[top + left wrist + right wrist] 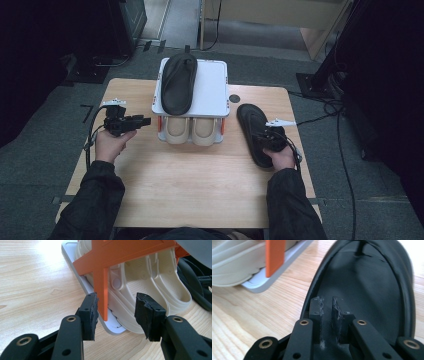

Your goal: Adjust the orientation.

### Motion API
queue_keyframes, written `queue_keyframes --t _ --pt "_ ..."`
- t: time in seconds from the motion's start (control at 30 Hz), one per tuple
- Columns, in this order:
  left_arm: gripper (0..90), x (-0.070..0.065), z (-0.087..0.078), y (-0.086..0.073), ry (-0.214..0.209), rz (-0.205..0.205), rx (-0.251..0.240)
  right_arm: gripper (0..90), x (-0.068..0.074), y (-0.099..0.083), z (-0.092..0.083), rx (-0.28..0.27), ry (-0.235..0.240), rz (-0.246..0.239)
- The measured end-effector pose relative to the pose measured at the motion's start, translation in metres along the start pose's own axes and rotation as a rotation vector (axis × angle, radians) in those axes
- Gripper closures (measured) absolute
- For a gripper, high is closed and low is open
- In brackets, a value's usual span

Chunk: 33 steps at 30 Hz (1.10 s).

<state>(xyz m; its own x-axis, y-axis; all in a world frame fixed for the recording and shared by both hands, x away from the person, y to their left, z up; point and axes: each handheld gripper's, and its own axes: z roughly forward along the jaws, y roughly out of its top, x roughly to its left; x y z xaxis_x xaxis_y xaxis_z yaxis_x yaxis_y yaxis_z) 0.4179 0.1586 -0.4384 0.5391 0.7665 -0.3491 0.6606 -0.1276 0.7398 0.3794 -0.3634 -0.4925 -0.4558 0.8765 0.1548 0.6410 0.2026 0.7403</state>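
Observation:
A white two-shelf rack (212,90) with orange supports (102,282) stands at the back middle of the table. One black slipper (178,82) lies on its top shelf, left side. Two beige clogs (177,130) (205,131) sit on the lower shelf. A second black slipper (252,122) lies on the table right of the rack. My right gripper (270,134) is over its heel half, jaws nearly together, pinching the slipper (367,277). My left gripper (145,120) is open and points at the rack's left side; an orange support and a clog (140,282) stand just beyond the jaws.
The wooden table (200,185) has a round dark grommet (234,98) right of the rack. The rack's white base plate (277,272) lies close to the left of the slipper on the table. Cables (330,107) trail over the grey floor at the right.

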Motion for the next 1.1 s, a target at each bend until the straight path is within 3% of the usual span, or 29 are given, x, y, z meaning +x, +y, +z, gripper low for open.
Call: queue_keyframes --t 0.33,0.47,0.67,0.9,1.1 --pt "52.8 0.0 0.002 0.0 -0.008 0.003 0.005 77.2 0.019 0.005 0.009 0.011 0.056 -0.025" --pt "52.8 0.0 0.002 0.0 -0.008 0.007 0.012 74.8 0.02 0.007 0.009 0.016 0.04 -0.032" --pt "52.7 0.0 0.002 -0.001 -0.01 0.006 0.011 70.4 0.014 0.013 -0.006 -0.067 0.028 -0.011" --pt "52.6 0.0 0.002 -0.001 -0.02 0.007 0.013 58.9 -0.005 0.015 -0.028 -0.156 -0.034 0.018" --pt "52.6 0.001 0.003 -0.002 -0.028 0.005 0.013 54.3 -0.025 0.008 -0.025 -0.131 -0.051 0.07"
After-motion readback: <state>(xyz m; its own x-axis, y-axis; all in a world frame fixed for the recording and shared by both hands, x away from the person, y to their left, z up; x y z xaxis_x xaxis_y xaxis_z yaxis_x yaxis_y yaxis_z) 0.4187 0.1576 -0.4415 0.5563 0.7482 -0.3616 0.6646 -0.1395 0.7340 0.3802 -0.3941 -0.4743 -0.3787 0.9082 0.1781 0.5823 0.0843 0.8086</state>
